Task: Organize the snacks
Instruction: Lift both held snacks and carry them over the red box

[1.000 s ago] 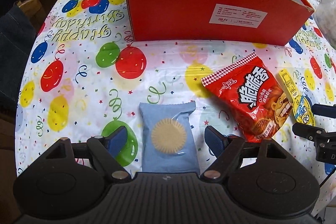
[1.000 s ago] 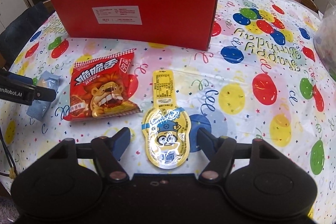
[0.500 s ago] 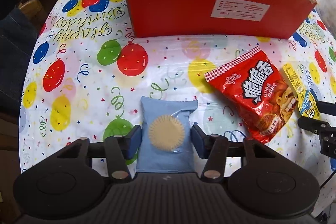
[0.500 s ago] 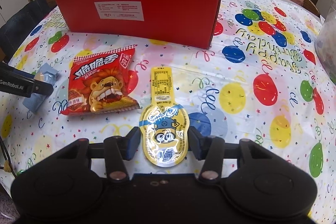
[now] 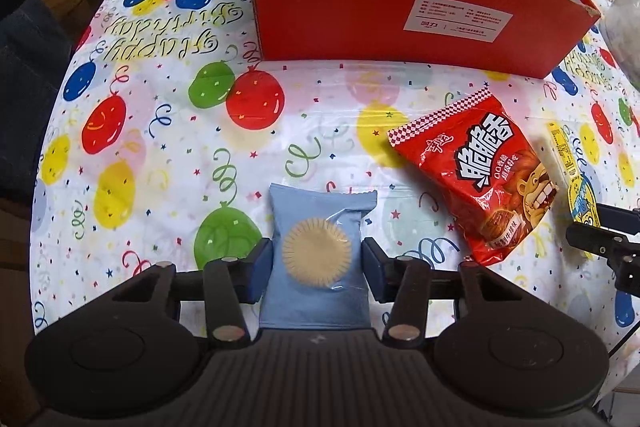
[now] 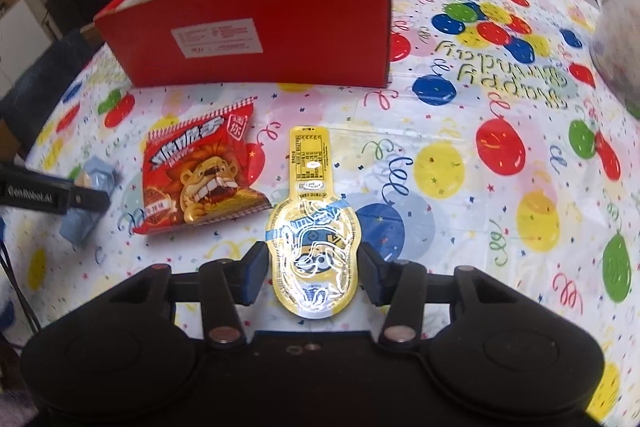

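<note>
Left tool (image 5: 317, 269) clamps pale-blue round-cookie packet (image 5: 318, 259).

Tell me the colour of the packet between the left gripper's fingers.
Light blue packet, with a tan round scalloped cake showing through its clear window; it shows best in the left wrist view, between the left gripper fingers.

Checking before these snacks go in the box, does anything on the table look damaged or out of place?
Only the red cardboard box: the top edge of its front wall is torn and ragged near the right corner. The red lion snack bag lies askew but looks intact, as do the blue pastry packet and yellow pouch.
</note>
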A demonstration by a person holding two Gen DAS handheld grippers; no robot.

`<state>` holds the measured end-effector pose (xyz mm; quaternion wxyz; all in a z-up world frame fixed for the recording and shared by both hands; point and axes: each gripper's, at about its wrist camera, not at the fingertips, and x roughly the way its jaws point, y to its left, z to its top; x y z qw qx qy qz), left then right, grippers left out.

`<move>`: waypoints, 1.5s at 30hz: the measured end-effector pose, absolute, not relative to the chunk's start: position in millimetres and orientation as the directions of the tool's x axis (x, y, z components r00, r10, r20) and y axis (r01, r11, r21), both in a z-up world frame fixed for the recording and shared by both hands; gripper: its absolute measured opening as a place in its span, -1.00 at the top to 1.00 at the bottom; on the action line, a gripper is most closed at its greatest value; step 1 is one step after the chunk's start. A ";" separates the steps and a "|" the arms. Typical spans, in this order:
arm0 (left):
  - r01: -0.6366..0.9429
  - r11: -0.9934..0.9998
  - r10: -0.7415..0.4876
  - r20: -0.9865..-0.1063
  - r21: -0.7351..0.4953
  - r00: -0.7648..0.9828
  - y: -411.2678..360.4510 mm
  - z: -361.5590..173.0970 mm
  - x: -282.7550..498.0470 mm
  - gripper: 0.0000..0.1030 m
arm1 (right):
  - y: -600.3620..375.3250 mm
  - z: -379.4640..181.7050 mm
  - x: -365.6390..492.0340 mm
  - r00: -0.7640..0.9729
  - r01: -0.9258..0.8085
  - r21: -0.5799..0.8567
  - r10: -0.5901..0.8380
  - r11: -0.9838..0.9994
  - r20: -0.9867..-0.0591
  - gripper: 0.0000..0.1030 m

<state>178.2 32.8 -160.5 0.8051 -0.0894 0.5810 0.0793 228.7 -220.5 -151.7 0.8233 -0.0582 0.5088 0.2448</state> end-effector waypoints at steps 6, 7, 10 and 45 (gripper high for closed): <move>-0.253 0.965 0.018 -0.945 -0.069 0.328 35.5 -153.5 171.2 0.08 | -227.7 -142.7 222.0 0.370 -0.434 0.206 0.382 0.877 -0.847 0.09; -0.260 0.963 0.021 -0.943 -0.071 0.333 36.0 -151.0 169.9 0.08 | -228.6 -140.6 221.0 0.373 -0.430 0.213 0.388 0.877 -0.843 0.09; -0.265 0.961 0.017 -0.935 -0.083 0.353 36.3 -141.6 166.8 0.08 | -230.2 -134.4 218.4 0.381 -0.422 0.232 0.403 0.877 -0.832 0.09; -0.210 0.964 -0.006 -0.801 -0.164 0.599 36.8 -6.7 218.1 0.08 | -198.5 -17.1 258.3 0.550 -0.523 0.190 0.499 0.831 -0.670 0.09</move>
